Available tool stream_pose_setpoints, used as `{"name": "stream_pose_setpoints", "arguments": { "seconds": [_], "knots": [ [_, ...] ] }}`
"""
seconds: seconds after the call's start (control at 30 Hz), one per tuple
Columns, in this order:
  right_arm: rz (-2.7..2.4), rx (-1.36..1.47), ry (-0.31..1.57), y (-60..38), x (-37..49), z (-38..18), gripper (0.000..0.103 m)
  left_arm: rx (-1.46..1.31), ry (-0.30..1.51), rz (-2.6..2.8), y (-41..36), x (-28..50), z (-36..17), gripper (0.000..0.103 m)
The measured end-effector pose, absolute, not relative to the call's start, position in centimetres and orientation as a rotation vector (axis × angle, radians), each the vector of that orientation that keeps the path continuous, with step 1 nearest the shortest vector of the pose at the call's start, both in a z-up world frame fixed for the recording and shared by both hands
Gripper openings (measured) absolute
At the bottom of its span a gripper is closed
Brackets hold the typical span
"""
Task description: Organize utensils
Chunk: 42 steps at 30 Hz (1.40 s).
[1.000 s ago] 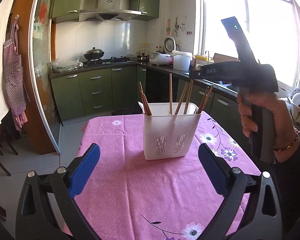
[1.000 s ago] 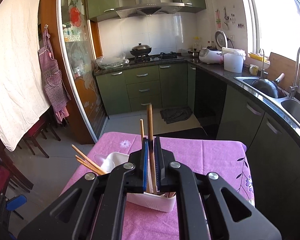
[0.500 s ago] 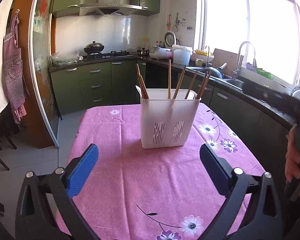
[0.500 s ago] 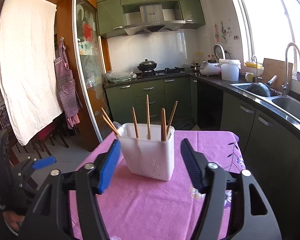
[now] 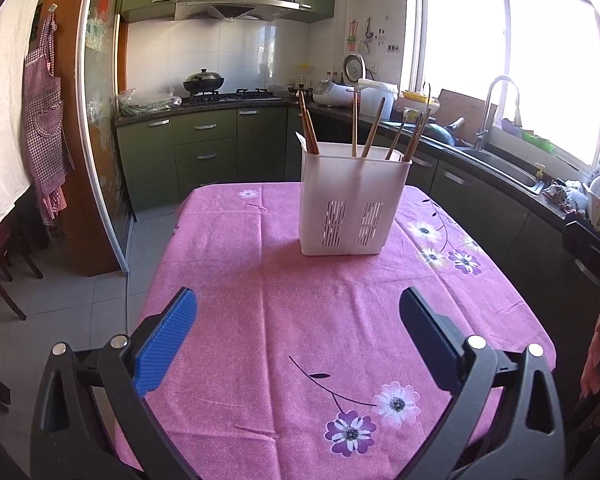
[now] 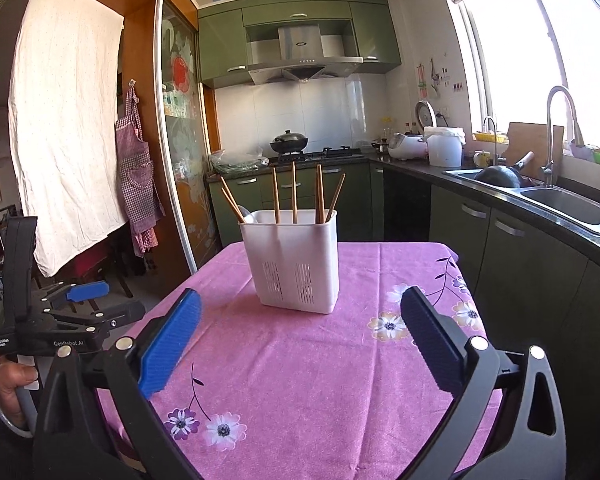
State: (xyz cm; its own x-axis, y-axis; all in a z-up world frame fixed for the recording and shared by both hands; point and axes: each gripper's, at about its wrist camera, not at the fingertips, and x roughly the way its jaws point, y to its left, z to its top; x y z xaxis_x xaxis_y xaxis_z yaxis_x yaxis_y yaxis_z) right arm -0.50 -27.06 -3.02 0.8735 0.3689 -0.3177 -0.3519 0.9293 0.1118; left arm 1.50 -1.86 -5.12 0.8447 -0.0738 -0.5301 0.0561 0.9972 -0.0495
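I see the chopsticks (image 6: 294,192) standing on end in the white holder (image 6: 294,260) at the far middle of my pink tablecloth (image 6: 300,360), tips fanning upward. My right gripper (image 6: 300,344) is opening, jaws wide with nothing between; my left gripper (image 5: 298,340) is spread, empty too.

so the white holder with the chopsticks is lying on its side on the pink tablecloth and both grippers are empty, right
Not quite. The white holder stands upright on the pink tablecloth, with the chopsticks sticking up out of it, as the right wrist view shows. The rest holds: the left gripper and the right gripper are both empty.
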Motion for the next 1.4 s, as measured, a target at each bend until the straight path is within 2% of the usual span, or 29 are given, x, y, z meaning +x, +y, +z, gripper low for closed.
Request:
{"name": "stream_pose_setpoints", "arguments": {
  "seconds": [0.4, 1.4],
  "knots": [
    [0.332, 0.032, 0.304, -26.9, -3.9, -1.1, 0.098, -0.017, 0.528, -0.040, -1.0, -2.4, -3.1, 0.097],
    [0.359, 0.020, 0.328, -25.8, -3.5, -1.3, 0.098, -0.012, 0.569, -0.022, -0.5, -2.1, -3.1, 0.097]
  ]
}}
